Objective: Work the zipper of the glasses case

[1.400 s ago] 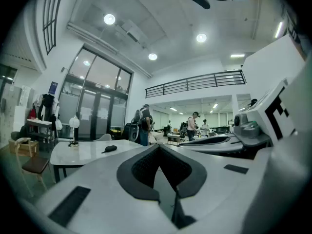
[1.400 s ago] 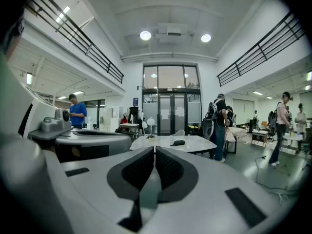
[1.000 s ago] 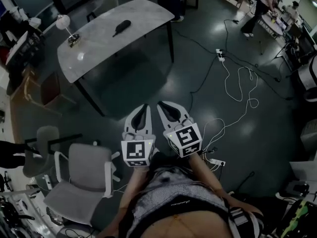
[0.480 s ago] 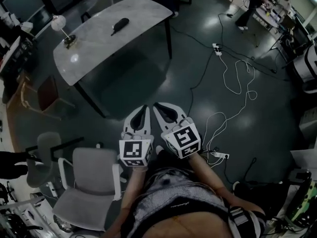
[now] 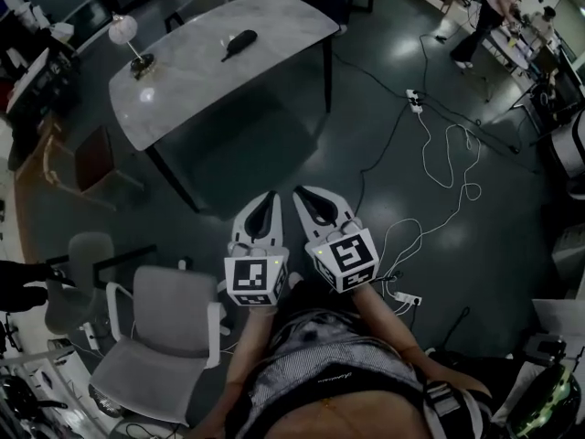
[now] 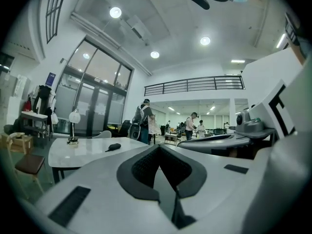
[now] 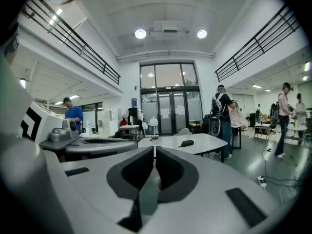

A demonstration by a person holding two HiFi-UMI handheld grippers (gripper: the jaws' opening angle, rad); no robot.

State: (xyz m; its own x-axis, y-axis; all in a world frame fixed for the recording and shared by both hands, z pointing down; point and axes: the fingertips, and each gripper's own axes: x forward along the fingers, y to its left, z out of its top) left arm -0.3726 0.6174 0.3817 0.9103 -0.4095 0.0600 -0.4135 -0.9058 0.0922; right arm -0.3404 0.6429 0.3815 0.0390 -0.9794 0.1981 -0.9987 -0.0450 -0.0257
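Note:
The glasses case [image 5: 239, 44] is a small dark oblong lying on the white marble table [image 5: 219, 71], far ahead of me and untouched. My left gripper [image 5: 269, 197] and right gripper [image 5: 299, 192] are held side by side over the dark floor, close to my body, both shut and empty. In the left gripper view the shut jaws [image 6: 158, 147] point toward the table, with the case [image 6: 114, 146] small on its top. The right gripper view shows its shut jaws [image 7: 154, 149] and the case [image 7: 186, 143] on the table [image 7: 207, 145] beyond.
A globe lamp [image 5: 123, 33] stands at the table's left end. A grey office chair [image 5: 169, 327] is at my left, a wooden chair [image 5: 82, 167] beyond it. White cables [image 5: 448, 167] and a power strip [image 5: 414, 101] lie on the floor to the right. People stand at benches [image 5: 498, 7].
Both grippers stay shut and side by side. The head view has swung a little, so the table and case sit slightly further right in the picture than half a second ago.

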